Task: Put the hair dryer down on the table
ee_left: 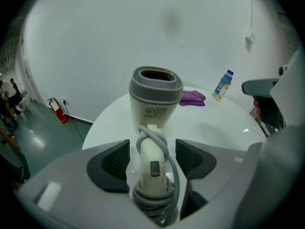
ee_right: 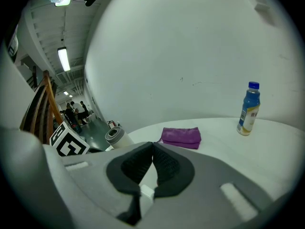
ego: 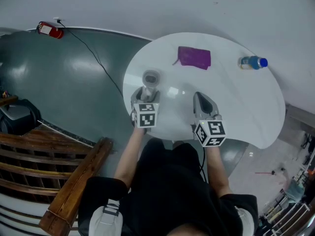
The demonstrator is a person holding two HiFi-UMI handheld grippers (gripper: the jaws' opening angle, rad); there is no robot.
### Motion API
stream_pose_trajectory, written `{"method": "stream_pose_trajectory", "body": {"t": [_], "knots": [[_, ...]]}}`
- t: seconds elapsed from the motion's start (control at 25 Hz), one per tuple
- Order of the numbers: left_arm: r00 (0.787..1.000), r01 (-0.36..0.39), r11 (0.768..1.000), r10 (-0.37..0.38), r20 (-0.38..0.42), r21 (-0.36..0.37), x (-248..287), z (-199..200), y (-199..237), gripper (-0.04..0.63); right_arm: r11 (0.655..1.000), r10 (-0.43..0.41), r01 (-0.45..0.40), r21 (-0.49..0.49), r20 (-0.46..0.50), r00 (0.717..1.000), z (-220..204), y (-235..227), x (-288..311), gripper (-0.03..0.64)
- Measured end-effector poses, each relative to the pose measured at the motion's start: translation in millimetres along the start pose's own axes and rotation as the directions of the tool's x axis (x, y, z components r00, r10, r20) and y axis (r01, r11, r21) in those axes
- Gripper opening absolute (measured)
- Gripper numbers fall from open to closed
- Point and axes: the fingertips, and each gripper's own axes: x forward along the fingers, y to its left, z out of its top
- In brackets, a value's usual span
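Between the left claw's (ee_left: 152, 159) dark pads sits the hair dryer's (ee_left: 155, 99) white handle, with a strip of daylight on either side; the jaws stand wide apart and neither pad presses on it. A grey cord is wound round the handle and coiled at its foot. The grey nozzle points away from the claw, its mouth open towards the wall. From the head view the dryer is over the near left edge of the bench (ego: 246, 107); the claw hides whether it rests on the top.

Beside it, towards the near edge's middle, the right claw (ee_right: 152, 149) hangs just above the bench with its jaws closed tip to tip on nothing.

The bench is white, glossy and rounded, and catches the ceiling light. Its far edge lies close to a plain white wall. The floor (ego: 59, 82) to the left is dark green and shiny.

A bottle (ego: 253, 62) with a blue cap stands upright near the far right edge, capped; its contents cannot be made out. A folded purple cloth (ego: 194, 57) lies near the far edge, well apart from both claws.

A red fire extinguisher (ego: 49, 30) stands at the foot of the wall, a thin black cable (ego: 93, 58) crosses the floor towards the bench, and a wooden slatted frame (ego: 74, 181) stands at the person's left.
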Motion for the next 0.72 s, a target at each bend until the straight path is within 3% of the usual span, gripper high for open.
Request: {"method": "stream_pose_trajectory", "body": {"t": [0.44, 0.72], "knots": [[0.999, -0.018, 1.0, 0.017, 0.04, 0.003, -24.7, -1.5, -8.5, 0.31, 1.0, 0.015, -0.014, -0.012, 0.028, 1.0, -1.1, 6.7, -21.8, 0.005], [0.996, -0.034, 0.999, 0.033, 0.08, 0.013, -51.1, -3.7, -21.7, 0.267, 0.999, 0.036, -0.034, -0.032, 0.049, 0.998, -3.6, 9.9, -42.7, 0.005]]}}
